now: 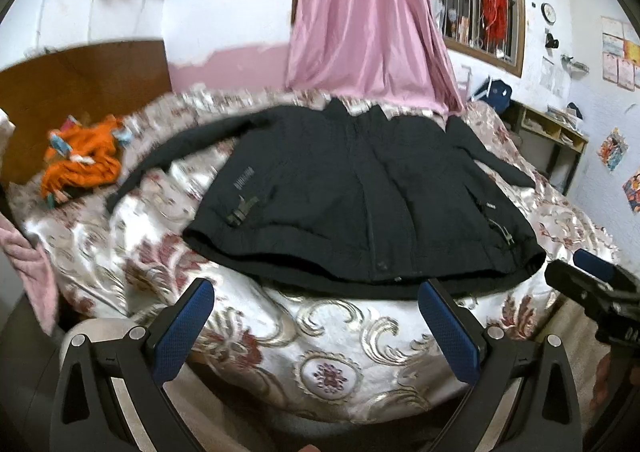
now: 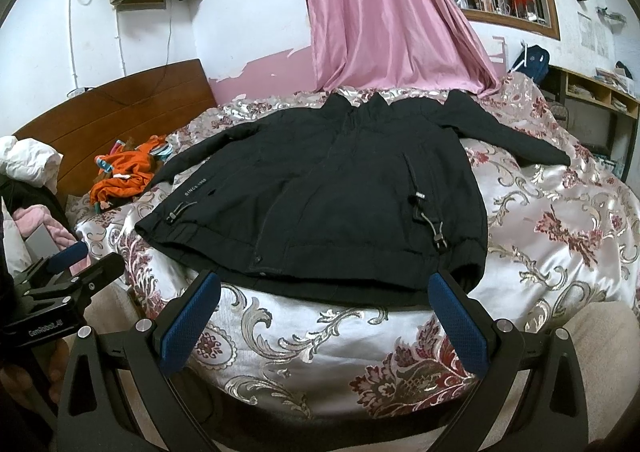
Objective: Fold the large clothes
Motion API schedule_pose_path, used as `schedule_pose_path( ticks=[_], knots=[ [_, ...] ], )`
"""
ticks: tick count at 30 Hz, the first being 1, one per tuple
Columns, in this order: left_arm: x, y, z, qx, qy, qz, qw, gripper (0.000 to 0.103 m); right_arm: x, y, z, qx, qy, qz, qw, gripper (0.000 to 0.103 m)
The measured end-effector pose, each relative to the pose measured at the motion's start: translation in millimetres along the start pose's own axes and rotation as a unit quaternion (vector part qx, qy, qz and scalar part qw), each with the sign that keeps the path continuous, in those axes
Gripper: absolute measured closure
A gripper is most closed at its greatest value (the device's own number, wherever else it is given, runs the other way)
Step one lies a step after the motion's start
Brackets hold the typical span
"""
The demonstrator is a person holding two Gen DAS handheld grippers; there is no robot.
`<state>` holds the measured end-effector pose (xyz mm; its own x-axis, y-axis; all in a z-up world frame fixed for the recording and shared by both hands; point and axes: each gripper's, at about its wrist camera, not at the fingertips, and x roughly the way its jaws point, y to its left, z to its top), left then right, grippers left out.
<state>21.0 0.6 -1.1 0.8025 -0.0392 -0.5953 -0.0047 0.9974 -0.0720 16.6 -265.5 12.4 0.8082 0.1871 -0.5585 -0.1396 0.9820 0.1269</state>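
both grippers (image 1: 316,308) (image 2: 324,302) gape before spread jacket (image 2: 328,188).

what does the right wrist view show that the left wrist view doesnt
Only the right wrist view: a white pillow against the headboard, and the left gripper at its lower left. Only the left wrist view: cartoon posters on the right wall, and the right gripper. Both share the black jacket spread flat on the floral bedspread, the orange garment and the pink curtain.
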Motion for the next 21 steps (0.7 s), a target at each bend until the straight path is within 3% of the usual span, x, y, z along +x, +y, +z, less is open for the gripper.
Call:
schedule_pose_path(
  ticks=[12,21],
  knots=[
    [54,25,41,-0.092,0.051,-0.002,0.9944,0.0,24,-38,9,0.043,0.011,-0.011,0.999,0.001],
    [104,15,89,-0.099,0.083,0.025,0.9913,0.0,67,-93,52,0.065,-0.015,-0.041,0.997,0.001]
  ],
)
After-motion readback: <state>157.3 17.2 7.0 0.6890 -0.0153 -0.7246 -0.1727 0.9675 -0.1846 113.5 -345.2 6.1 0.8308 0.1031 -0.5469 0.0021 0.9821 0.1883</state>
